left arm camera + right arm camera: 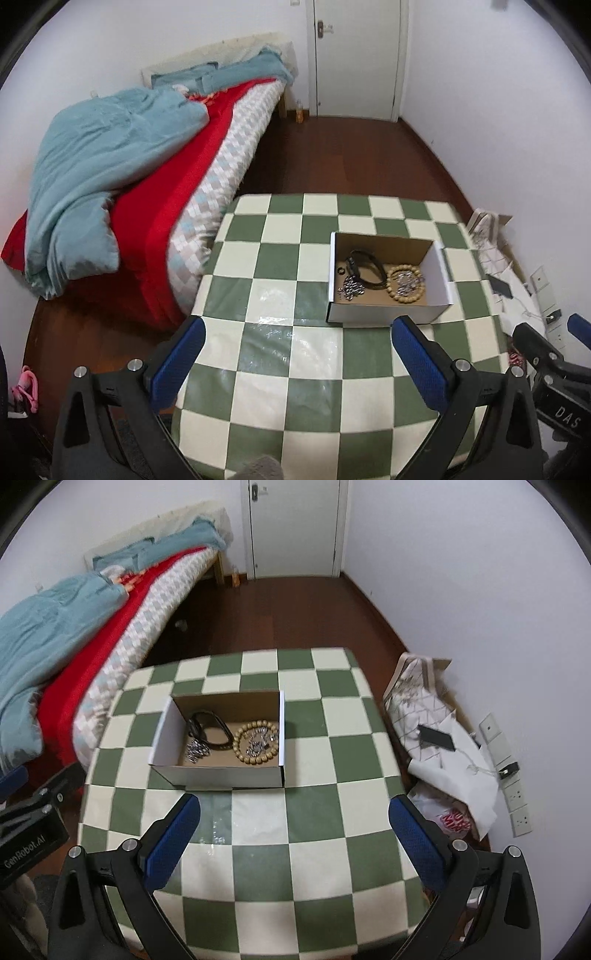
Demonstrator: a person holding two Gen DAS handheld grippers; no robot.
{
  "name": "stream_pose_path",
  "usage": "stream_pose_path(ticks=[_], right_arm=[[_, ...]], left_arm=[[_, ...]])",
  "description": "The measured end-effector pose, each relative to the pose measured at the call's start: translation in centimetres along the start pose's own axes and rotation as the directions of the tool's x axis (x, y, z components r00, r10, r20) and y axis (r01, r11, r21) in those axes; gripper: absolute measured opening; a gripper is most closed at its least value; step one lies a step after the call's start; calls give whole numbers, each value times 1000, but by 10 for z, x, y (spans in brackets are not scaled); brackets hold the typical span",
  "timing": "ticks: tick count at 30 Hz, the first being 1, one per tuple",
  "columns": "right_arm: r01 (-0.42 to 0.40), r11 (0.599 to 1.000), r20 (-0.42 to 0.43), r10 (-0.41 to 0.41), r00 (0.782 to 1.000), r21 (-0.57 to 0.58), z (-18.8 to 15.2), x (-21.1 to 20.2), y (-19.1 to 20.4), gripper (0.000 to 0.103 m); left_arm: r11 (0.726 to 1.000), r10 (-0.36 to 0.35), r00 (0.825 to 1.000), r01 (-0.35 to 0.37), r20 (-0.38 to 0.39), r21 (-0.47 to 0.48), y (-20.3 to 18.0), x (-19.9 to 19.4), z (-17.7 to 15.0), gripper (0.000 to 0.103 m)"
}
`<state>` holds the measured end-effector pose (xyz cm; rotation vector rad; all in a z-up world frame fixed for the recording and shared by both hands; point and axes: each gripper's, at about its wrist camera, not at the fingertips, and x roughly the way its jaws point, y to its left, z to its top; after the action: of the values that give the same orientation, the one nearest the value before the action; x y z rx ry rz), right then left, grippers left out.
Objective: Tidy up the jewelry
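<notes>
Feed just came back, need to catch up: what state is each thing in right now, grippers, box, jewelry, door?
left gripper: open, empty, above the table
right gripper: open, empty, above the table
cardboard box: open top, upright on the checkered table
wooden bead bracelet: in the box, right part
black band: in the box, looped
silver chain pieces: in the box, loose
door: closed

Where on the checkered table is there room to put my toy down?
The table is bare between the cardboard box and both open grippers, and right of the box toward the wall. The box is crowded with a bead bracelet and chains.
</notes>
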<state>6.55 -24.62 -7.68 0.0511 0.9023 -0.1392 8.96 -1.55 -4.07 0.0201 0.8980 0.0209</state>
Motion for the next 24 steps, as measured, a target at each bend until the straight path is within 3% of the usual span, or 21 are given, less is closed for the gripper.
stream_pose_path(ticks=[16, 24], right_arm=[[27, 999, 177, -21, 984, -33, -35, -156, -15, 103], [12, 999, 200, -5, 980, -30, -50, -196, -20, 103]], left_arm=[[998, -65, 989, 67, 133, -8, 3, -134, -21, 103], [996, -84, 985, 85, 152, 1, 5, -167, -26, 103]])
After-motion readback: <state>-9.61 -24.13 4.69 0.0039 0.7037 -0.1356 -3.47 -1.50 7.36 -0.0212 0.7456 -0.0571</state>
